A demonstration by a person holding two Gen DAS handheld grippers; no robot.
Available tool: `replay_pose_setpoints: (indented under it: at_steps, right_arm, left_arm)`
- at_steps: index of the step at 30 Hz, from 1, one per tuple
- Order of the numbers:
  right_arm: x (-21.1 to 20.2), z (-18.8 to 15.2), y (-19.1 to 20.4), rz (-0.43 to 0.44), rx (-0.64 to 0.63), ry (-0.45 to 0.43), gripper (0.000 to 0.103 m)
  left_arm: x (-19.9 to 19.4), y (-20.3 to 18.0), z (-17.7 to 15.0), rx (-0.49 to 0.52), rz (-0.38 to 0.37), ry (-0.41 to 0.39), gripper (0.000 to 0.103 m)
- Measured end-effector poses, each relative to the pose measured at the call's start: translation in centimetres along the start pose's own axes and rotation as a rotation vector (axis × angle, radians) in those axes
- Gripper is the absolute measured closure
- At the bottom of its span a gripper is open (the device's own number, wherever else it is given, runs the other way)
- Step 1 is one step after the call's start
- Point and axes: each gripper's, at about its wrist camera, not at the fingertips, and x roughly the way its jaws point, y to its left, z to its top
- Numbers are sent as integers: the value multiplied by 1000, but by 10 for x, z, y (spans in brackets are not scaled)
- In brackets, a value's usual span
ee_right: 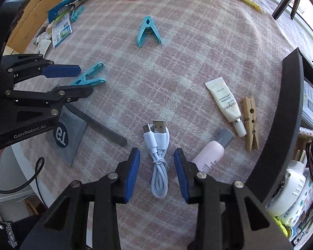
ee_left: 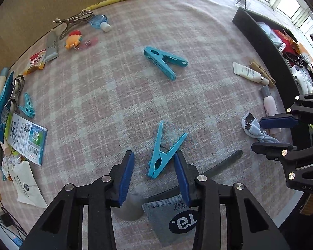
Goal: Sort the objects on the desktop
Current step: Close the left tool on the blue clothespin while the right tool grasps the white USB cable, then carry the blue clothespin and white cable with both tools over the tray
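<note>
Your left gripper points down at the checked tablecloth, its blue pads spread, and a blue clothes peg lies between them with its toothed mouth toward 6 o'clock and its two handles fanning toward 12 and 1. The right-hand pad sits just beside the peg's lower arm; whether it touches you cannot tell, and the left-hand pad stands clear of it, so nothing is pinched. A second blue peg lies well apart at 12 o'clock of the gripper. At 5 o'clock a grey sachet shows under the fingers, and a dark rod runs off toward 2 o'clock. Your right gripper also points down with its pads apart, straddling a coiled white USB cable whose plugs point toward 12 o'clock; neither pad presses on it. At 2 o'clock of that gripper lies a pink bottle with a grey cap, and farther out the same way a white tube and a wooden peg side by side. The black tray curves along the 3 o'clock edge, already crowded with small items.
</note>
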Motion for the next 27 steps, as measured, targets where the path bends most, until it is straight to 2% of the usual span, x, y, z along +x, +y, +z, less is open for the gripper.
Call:
replay_pose_setpoints:
  at_steps: [1, 5, 10, 15, 23, 27]
  right_arm:
    - [0, 0, 2, -18, -9, -7, 82]
    - [-1, 0, 5, -26, -2, -47, 84]
    - [-7, 2, -2, 31, 66, -92, 85]
    - [-27, 0, -7, 67, 101, -151, 85]
    - [-71, -23, -36, 86, 153, -241, 85]
    - [-85, -32, -59, 76, 205, -275, 85]
  left_arm:
    - [-1, 9, -3, -21, 4, -9, 71]
    - [-5, 22, -12, -104, 24, -45, 87]
    - [-7, 32, -16, -196, 11, -70, 87]
    - [-18, 33, -16, -237, -2, -92, 88]
    - [-59, -13, -2, -189, -16, -167, 87]
    - [-73, -56, 16, -148, -50, -201, 87]
